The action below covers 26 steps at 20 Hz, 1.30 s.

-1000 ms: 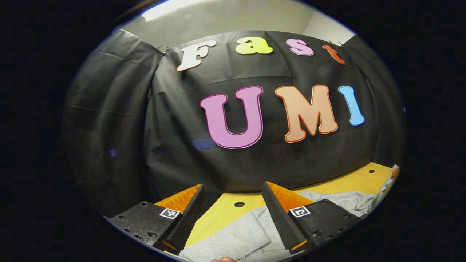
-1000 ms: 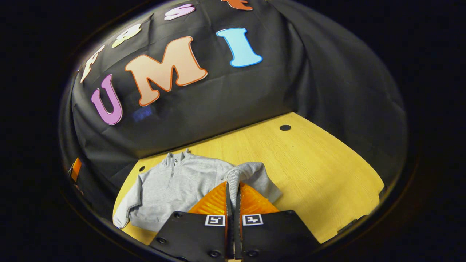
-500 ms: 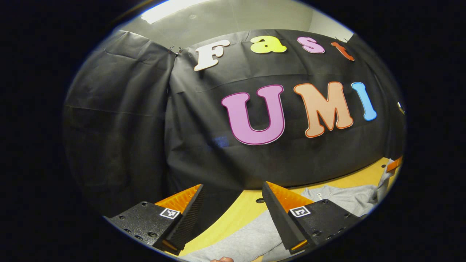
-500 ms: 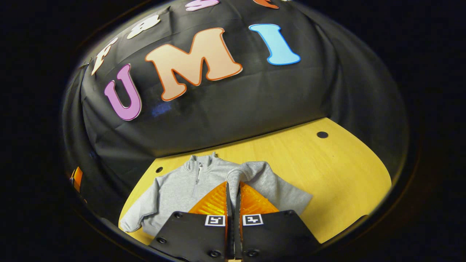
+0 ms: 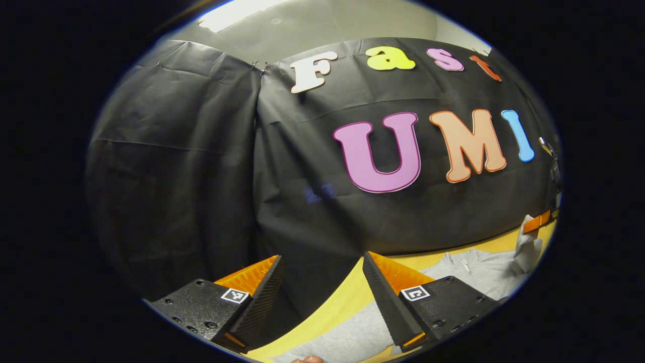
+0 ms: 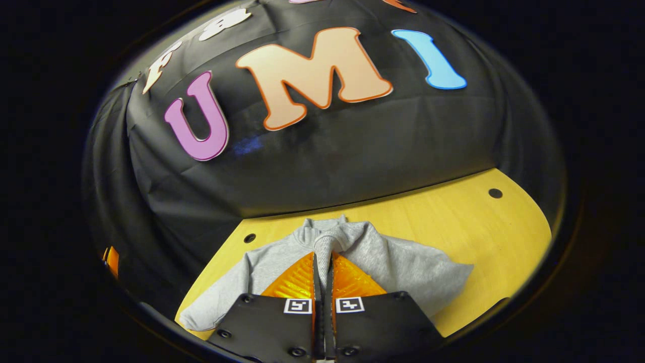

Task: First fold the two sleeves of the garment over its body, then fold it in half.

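A grey zip-neck sweatshirt (image 6: 403,262) lies on the yellow wooden table (image 6: 463,222). In the right gripper view my right gripper (image 6: 322,259) is shut on the ribbed cuff (image 6: 325,244) of one sleeve, held over the garment's chest near the collar. The other sleeve (image 6: 211,307) stretches out toward the lower left. In the left gripper view my left gripper (image 5: 322,267) stands open with nothing between its fingers, above the table's edge. Grey cloth (image 5: 352,335) lies below it, and the zip collar (image 5: 466,264) sits at the right. The right gripper (image 5: 536,222) with the lifted cuff shows at the far right.
Black cloth walls close the booth behind and to the left. The table has round holes (image 6: 495,193) (image 6: 249,238) near its far edge. Bare wood lies to the right of the garment. A fingertip (image 5: 307,359) shows at the bottom edge of the left gripper view.
My right gripper has carried the sleeve cuff leftward over the body toward the collar. The left gripper's view has swung left, still open, and the garment has slid right in it.
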Motion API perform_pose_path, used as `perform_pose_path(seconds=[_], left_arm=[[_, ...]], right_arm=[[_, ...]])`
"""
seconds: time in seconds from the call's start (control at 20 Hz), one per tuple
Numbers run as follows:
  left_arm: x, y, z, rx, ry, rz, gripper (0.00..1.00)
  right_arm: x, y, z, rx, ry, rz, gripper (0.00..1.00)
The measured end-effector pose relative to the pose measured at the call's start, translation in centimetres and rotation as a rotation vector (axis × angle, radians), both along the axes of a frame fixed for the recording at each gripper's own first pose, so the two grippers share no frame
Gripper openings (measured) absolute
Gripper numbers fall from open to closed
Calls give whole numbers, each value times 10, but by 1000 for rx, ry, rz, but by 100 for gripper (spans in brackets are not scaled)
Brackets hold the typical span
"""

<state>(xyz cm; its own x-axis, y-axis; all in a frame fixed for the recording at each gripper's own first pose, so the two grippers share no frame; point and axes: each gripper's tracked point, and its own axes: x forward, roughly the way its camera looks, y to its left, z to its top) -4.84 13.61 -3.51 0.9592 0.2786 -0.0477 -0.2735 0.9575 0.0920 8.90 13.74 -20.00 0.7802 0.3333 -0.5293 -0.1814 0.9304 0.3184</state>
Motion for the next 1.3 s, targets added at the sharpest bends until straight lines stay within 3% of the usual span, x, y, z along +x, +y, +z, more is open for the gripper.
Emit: perform_pose_path(seconds=[0.5, 0.85, 1.0, 1.05, 1.1, 1.25, 1.3], left_arm=[[-34, 65, -18, 7, 39, 112, 93], [-65, 96, -47, -8, 102, 182, 97], [-76, 100, -73, -13, 160, 192, 94], [-78, 101, -81, -16, 176, 191, 93], [-79, 101, -91, -22, 196, 188, 97], [-89, 97, -123, -57, 256, 188, 94], [-90, 95, -133, -68, 268, 184, 98]], right_arm=[[-4, 121, -27, 15, 42, 159, 3], [-31, 176, -97, -76, 155, 284, 4], [-37, 194, -119, -95, 205, 322, 4], [-38, 200, -130, -92, 217, 330, 7], [-41, 203, -132, -78, 222, 342, 21], [-40, 210, -118, -83, 158, 370, 80], [-38, 207, -115, -94, 126, 374, 100]])
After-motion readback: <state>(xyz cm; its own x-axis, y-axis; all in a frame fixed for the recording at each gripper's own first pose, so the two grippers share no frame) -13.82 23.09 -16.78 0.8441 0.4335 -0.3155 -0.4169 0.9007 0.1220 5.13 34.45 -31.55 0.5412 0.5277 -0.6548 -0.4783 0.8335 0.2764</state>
